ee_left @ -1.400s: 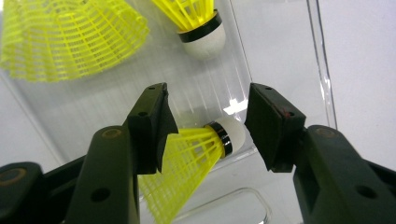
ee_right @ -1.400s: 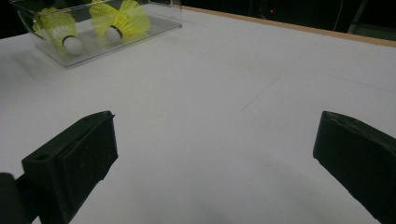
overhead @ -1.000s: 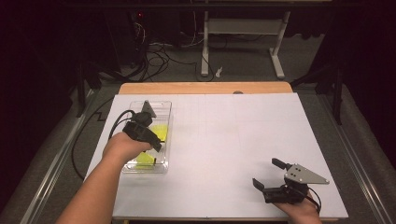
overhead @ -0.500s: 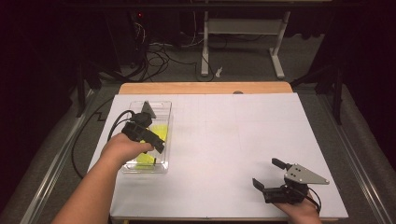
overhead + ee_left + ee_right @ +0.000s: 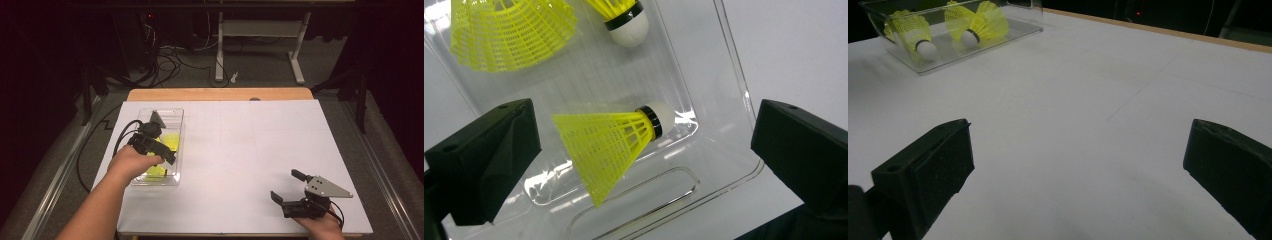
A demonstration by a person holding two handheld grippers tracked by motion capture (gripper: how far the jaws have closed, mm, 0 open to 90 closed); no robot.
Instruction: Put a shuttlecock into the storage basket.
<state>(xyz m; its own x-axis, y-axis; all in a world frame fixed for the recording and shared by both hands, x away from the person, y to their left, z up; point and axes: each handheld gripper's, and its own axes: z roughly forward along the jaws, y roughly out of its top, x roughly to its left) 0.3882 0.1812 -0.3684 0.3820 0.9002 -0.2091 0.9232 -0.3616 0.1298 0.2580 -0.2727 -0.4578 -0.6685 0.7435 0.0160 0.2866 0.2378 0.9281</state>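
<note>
No readable text, labels, brands or nos. anywhere: none on the clear tray [image 5: 177, 131], the yellow shuttlecocks [image 5: 610, 141], the white desk [image 5: 260, 150] or either gripper. Faint pencil lines on desk sheet, no writing.

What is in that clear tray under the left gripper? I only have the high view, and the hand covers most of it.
Observer: Yellow shuttlecocks. The left gripper view shows one shuttlecock lying on its side on the tray floor, between the open jaws of the left gripper.
Operator: Is the gripper touching it yet?
Observer: No. Both jaws stand clear of its skirt and its white cork.
Operator: How many others are in there?
Observer: The left gripper view shows parts of two more at its top edge: a skirt and a second cork.
Operator: And the right gripper?
Observer: The right gripper has its jaws open over bare white table.
</note>
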